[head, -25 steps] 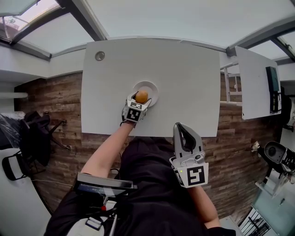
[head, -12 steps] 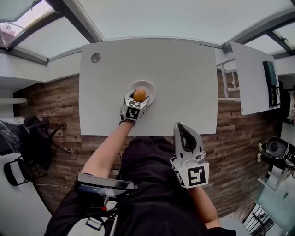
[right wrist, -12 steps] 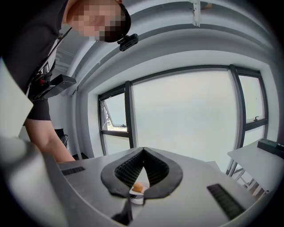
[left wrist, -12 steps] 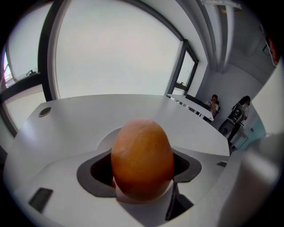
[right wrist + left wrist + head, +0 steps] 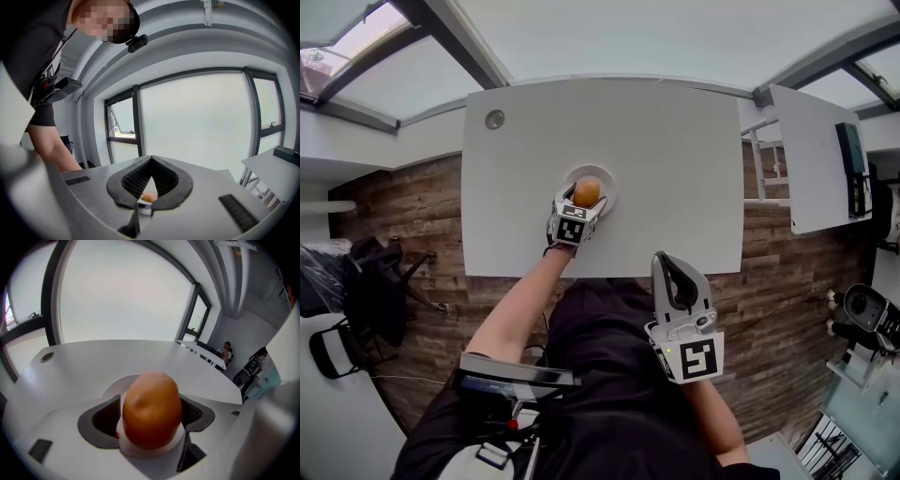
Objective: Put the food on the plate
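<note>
An orange-brown potato-like food (image 5: pixel 587 192) stands on the small white plate (image 5: pixel 607 178) on the white table (image 5: pixel 675 169). My left gripper (image 5: pixel 585 200) reaches in from the near side, its jaws on either side of the food (image 5: pixel 151 411). The jaws are opening, and the dark pads (image 5: pixel 107 418) stand beside the food without clearly pressing on it. The plate rim (image 5: pixel 117 383) shows behind and below it. My right gripper (image 5: pixel 662 256) hangs off the table near my body; its jaws (image 5: pixel 150 159) meet at the tips, with nothing between them.
A round metal grommet (image 5: pixel 494 119) sits in the table's far left corner. A second white table (image 5: pixel 811 159) stands to the right across a gap. Dark chairs (image 5: pixel 370 281) stand on the wooden floor at left.
The head view has shifted a little. The left gripper stays at the plate with the food between its jaws. The right gripper has not moved.
</note>
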